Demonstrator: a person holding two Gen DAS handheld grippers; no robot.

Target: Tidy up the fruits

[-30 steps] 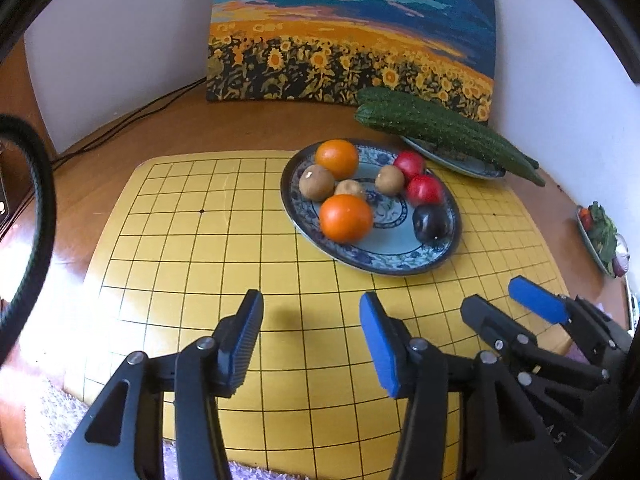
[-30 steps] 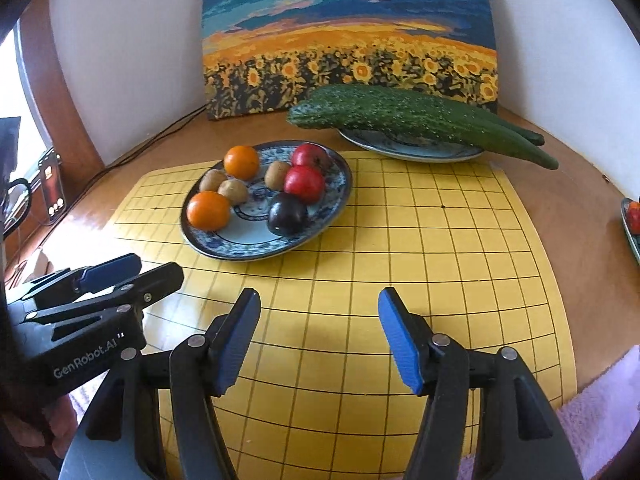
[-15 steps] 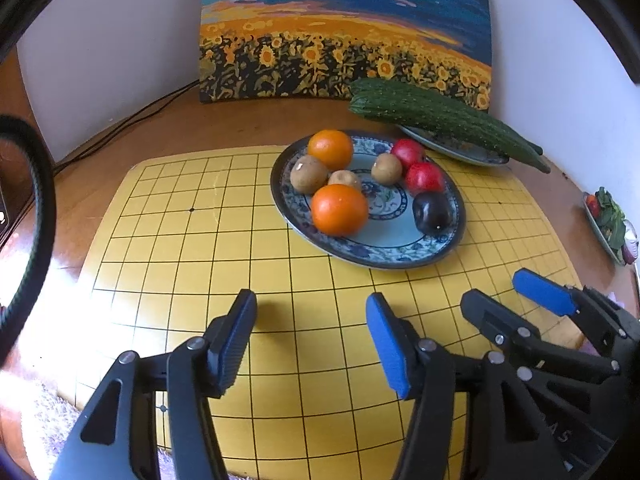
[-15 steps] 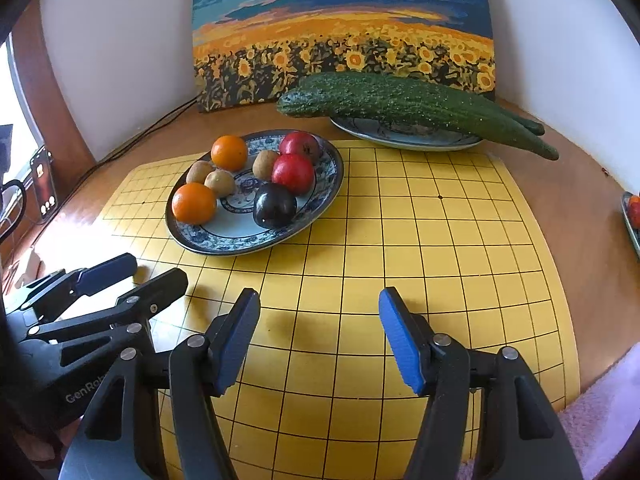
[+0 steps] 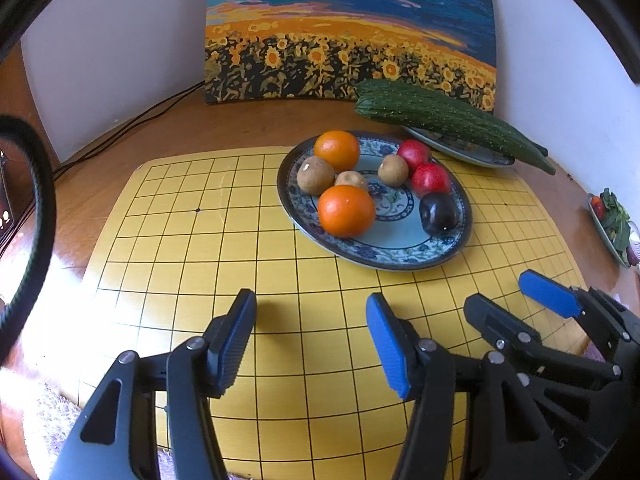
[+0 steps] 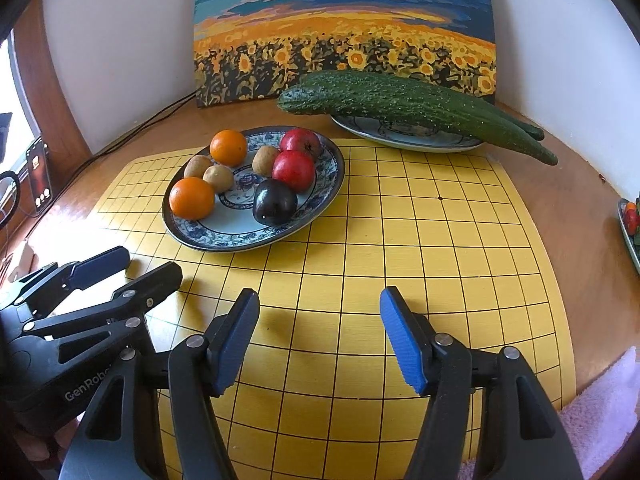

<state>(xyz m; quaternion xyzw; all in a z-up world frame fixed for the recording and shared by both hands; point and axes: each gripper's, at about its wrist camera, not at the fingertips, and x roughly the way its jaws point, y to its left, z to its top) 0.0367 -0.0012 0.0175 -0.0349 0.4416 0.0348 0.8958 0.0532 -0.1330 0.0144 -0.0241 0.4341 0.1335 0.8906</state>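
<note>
**Desk:** Where does the fruit stand?

**Operator:** All of it lies on the patterned plate [image 6: 320, 200], my landmark here. I count two oranges [image 6: 192, 198], three kiwis [image 6: 218, 178], two red fruits [image 6: 294, 170] and one dark plum [image 6: 275, 201], grouped loosely by kind across the plate. No fruit shows on the yellow grid board [image 6: 400, 240] in front of the plate.

**Desk:** And your grippers?

**Operator:** I hold the left gripper [image 5: 312, 340] and the right gripper [image 6: 320, 340] low over the board, on the near side of the plate, both with fingers spread wide and nothing between them.

**Desk:** Finished, then?

**Operator:** I judge it fits two readings: fruit sorted onto the plate and my hands clear, or a gathered pile waiting to be regrouped. Behind the plate, a second dish [image 6: 400, 140] carries long green gourds [image 6: 400, 100]; I leave those aside.
</note>
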